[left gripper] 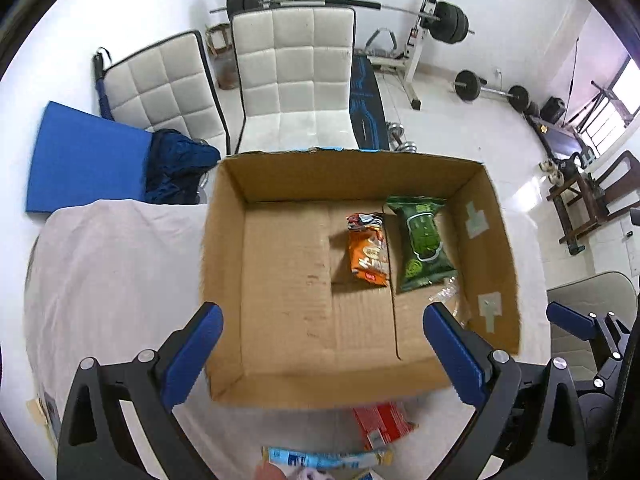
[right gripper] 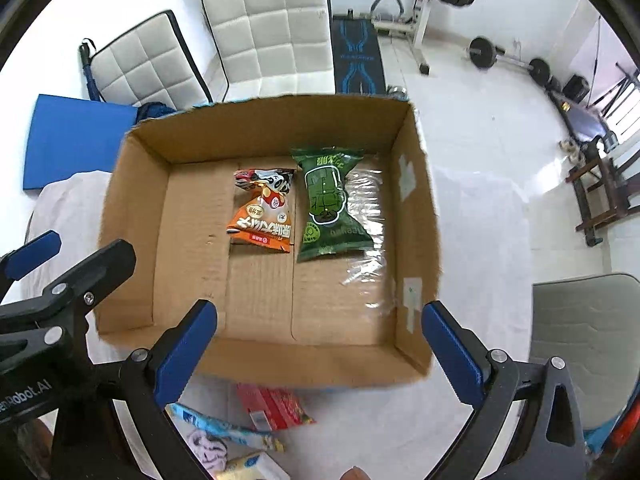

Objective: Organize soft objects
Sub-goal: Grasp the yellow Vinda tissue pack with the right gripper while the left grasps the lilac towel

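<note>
An open cardboard box [left gripper: 224,248] [right gripper: 136,216] stands on a white-clothed table. Inside lie an orange snack bag [left gripper: 368,252] [right gripper: 264,212] and a green snack bag [left gripper: 424,248] [right gripper: 328,204], side by side near the right wall. In front of the box on the cloth lie a red packet [left gripper: 384,424] [right gripper: 272,406], a light-blue packet [left gripper: 320,458] [right gripper: 224,428], and in the right wrist view a lilac soft item [right gripper: 208,446] and a yellow pack [right gripper: 252,466]. My left gripper [left gripper: 320,356] is open and empty above the box's near wall. My right gripper [right gripper: 320,356] is open and empty, also above the near wall.
Two white padded chairs [left gripper: 294,76] [left gripper: 160,88] stand behind the table, with a blue mat [left gripper: 84,156] and dark blue cloth [left gripper: 176,168] at the left. Barbell rack and weights [left gripper: 440,20] stand further back. A grey cushion [right gripper: 588,344] lies right of the table.
</note>
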The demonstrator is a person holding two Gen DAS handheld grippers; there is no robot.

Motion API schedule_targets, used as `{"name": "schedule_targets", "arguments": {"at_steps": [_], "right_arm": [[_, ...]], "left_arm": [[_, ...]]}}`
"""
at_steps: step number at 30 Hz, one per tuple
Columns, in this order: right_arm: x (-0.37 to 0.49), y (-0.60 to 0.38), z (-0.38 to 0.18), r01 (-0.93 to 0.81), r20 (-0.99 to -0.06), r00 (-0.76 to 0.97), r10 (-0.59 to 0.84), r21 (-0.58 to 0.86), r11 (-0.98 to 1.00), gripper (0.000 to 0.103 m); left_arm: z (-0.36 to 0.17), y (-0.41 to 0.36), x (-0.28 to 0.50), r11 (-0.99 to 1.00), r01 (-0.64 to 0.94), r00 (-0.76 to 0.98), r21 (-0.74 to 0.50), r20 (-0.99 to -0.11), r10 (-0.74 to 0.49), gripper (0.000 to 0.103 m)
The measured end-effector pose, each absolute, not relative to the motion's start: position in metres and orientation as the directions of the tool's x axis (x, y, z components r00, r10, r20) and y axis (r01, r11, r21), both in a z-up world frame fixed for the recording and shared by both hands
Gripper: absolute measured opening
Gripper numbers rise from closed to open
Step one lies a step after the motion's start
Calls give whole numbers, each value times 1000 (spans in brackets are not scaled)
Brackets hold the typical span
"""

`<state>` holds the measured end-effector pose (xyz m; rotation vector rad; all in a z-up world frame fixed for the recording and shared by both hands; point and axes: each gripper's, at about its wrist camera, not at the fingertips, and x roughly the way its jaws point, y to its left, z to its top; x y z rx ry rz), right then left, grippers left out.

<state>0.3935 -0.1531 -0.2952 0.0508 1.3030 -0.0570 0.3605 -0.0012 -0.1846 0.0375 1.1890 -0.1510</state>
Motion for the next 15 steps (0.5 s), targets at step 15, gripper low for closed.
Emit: {"name": "schedule_targets", "arguments": {"at_steps": [15], "right_arm": [[279,-139,-287,43,-977,165,135,144,989,103]], "left_arm": [[-162,27,246,998,56,352,-3,-936,-23,103]]}}
